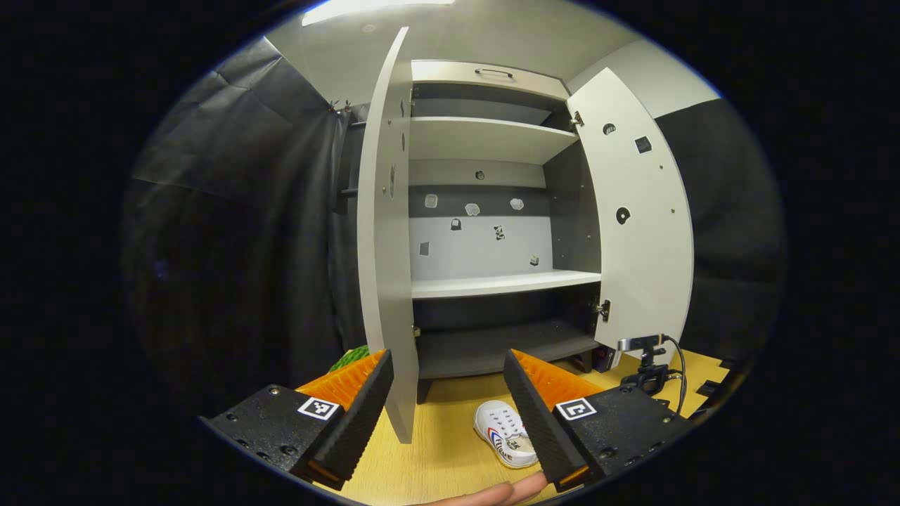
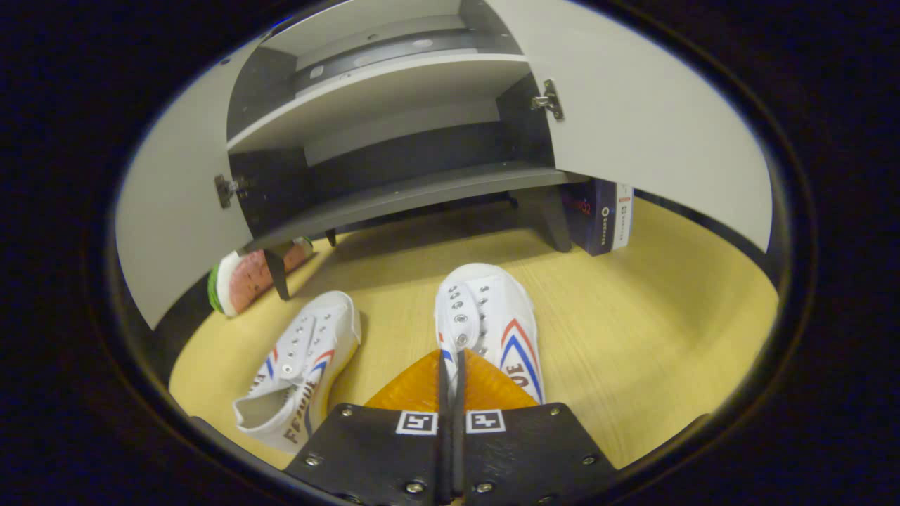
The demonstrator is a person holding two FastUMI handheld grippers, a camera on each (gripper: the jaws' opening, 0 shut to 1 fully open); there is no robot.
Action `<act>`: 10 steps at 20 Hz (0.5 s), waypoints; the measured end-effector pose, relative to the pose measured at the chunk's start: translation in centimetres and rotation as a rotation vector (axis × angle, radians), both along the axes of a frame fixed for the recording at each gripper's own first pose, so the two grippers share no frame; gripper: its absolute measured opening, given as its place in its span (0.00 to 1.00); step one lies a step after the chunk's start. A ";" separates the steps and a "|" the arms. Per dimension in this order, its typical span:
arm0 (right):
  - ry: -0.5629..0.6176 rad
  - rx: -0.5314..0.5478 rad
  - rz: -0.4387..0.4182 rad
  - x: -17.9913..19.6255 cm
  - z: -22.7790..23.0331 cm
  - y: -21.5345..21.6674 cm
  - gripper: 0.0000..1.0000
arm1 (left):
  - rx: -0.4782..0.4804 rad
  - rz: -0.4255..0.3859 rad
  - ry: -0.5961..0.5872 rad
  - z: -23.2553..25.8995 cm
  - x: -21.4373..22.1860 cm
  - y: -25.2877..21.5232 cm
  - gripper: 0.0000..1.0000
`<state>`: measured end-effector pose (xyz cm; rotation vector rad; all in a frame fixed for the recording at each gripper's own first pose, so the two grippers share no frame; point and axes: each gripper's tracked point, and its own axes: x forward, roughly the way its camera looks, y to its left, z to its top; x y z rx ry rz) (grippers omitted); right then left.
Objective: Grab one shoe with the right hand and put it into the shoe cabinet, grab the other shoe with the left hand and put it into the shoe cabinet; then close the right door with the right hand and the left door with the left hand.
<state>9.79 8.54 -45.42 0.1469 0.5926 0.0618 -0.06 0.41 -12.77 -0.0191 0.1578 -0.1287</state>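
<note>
Shoes: two white canvas sneakers lie on the wooden floor (image 2: 633, 337) in front of the open shoe cabinet (image 2: 394, 190), and neither is inside it yet. In the right gripper view, going left to right, a watermelon-slice toy (image 2: 242, 281) sits by the cabinet's left foot, then the left sneaker (image 2: 302, 365) lies tipped on its side with its toe pointing far and slightly right, then the right sneaker (image 2: 485, 323) stands upright with its long axis running near to far, toe toward the cabinet; a dark box (image 2: 601, 214) stands beside the cabinet's right foot. The right gripper (image 2: 451, 369) sits at the heel end of the upright sneaker, its fingers pressed nearly together around what looks like the heel rim, so I judge it clenched on that shoe, though the pinch itself is hidden. The lower shelf lies straight ahead of it, so the carry is a short forward one. In the left gripper view the left gripper (image 1: 450, 411) is released, fingers spread wide, holding nothing; the left door (image 1: 383, 239) stands edge-on between them, one sneaker (image 1: 503, 432) lies on the floor near its right finger, and the right door (image 1: 636, 218) hangs open.
</note>
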 end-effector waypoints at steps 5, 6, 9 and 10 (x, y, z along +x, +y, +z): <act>-0.041 0.126 0.010 -0.4 1.7 -0.5 0.01 | 0.008 0.001 -0.004 0.2 -0.1 0.2 0.96; -0.068 0.129 0.016 -0.4 2.6 -0.4 0.01 | 0.007 -0.001 -0.009 0.2 -0.2 0.2 0.96; -0.114 0.137 0.051 -1.0 5.6 0.3 0.01 | -0.010 -0.015 -0.003 0.1 -0.4 -0.2 0.96; -0.130 0.141 0.062 -1.2 6.8 0.7 0.00 | -0.016 -0.024 0.004 -0.1 -0.5 -0.5 0.96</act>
